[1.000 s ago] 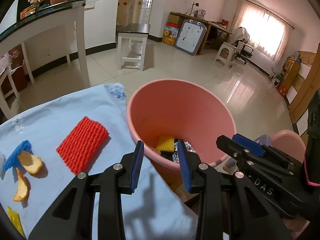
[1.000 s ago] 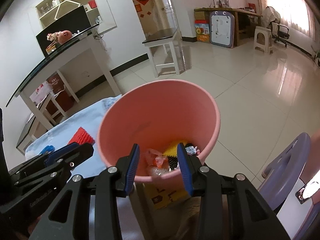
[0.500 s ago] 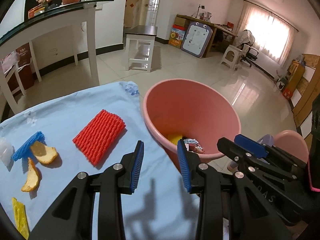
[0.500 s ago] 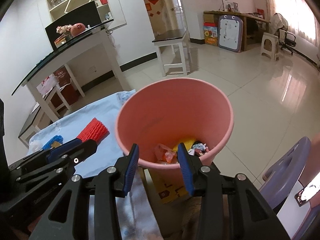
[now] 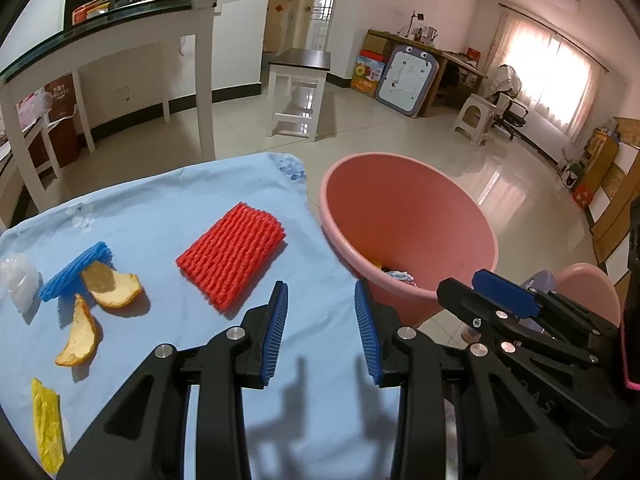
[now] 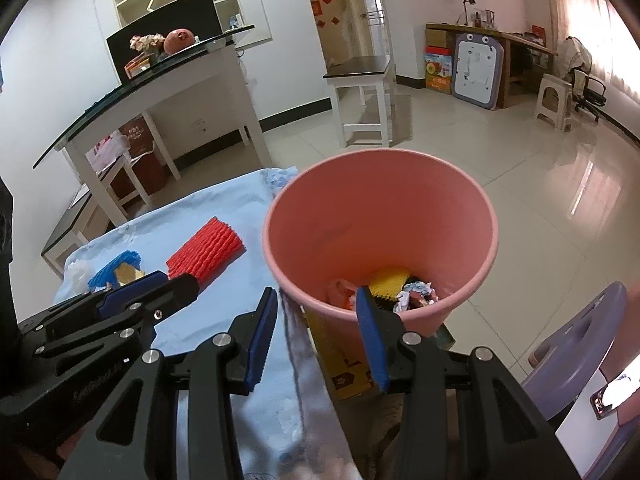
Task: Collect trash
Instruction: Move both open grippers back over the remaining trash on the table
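Observation:
A pink bin (image 5: 404,216) (image 6: 380,208) stands off the right edge of a table with a light blue cloth (image 5: 160,200); scraps lie in its bottom. On the cloth lie a red foam net (image 5: 232,254) (image 6: 204,252), a blue foam net (image 5: 76,270), two orange peels (image 5: 112,284), a yellow strip (image 5: 46,424) and a white clump (image 5: 16,280). My left gripper (image 5: 322,330) hovers open over the cloth, just below the red net, holding nothing. My right gripper (image 6: 316,330) is open and holds nothing over the table's edge at the bin's near rim.
A glass-topped white table (image 5: 120,28) and a small dark-topped table (image 5: 300,80) stand on the tiled floor behind. A purple plastic stool (image 6: 576,344) sits to the right of the bin. A yellow box (image 6: 344,364) lies under the bin.
Both grippers have slid left, from over the bin toward the cloth. The red net and peels now sit nearer the middle of the left wrist view. Both jaws stay apart with nothing in them.

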